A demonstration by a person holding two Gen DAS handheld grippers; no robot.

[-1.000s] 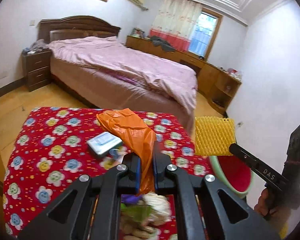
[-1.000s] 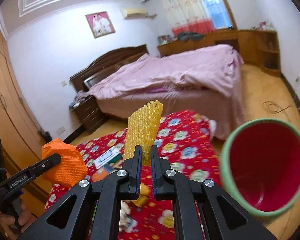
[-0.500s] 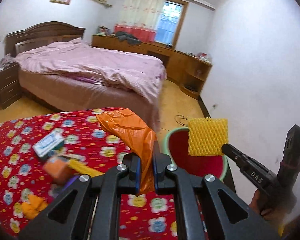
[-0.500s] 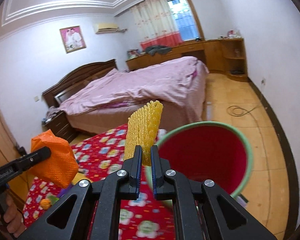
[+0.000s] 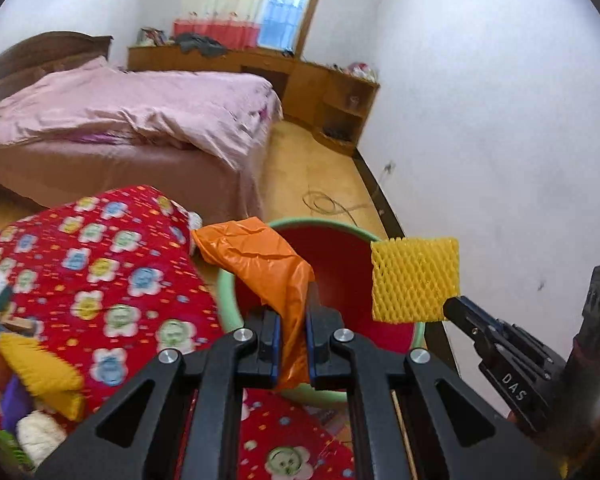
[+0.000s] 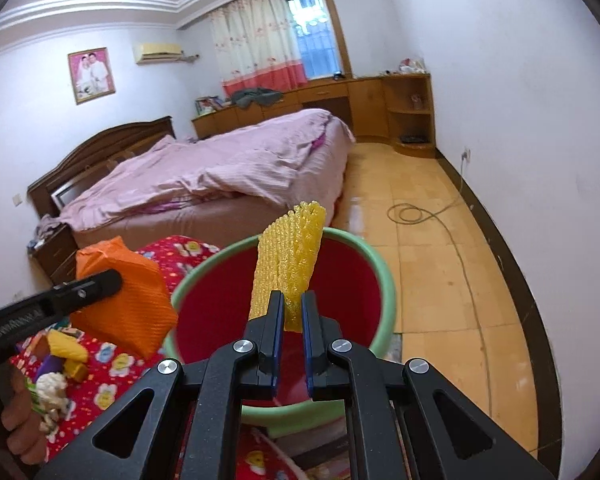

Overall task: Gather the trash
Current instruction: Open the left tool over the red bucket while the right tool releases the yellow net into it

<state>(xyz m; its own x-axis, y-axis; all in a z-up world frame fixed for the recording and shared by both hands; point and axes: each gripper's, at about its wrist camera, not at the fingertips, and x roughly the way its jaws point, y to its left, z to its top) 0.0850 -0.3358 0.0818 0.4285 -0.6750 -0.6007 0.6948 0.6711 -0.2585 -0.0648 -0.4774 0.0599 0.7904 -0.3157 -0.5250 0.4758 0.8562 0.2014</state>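
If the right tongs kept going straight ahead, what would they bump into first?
Probably the red inside of the green bin. The right tongs, shut on the yellow foam net, point into its mouth, though depth is hard to judge.

Orange bag (image 5: 268,264), yellow foam net (image 6: 290,264) above red bin (image 6: 384,280).

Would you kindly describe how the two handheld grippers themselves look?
Both are matte black, with triangular cut-outs and silver bolts. The fingers carry blue pads. The right gripper reads "DAS" in white; the left gripper has white lettering too blurred to read. No cables show.
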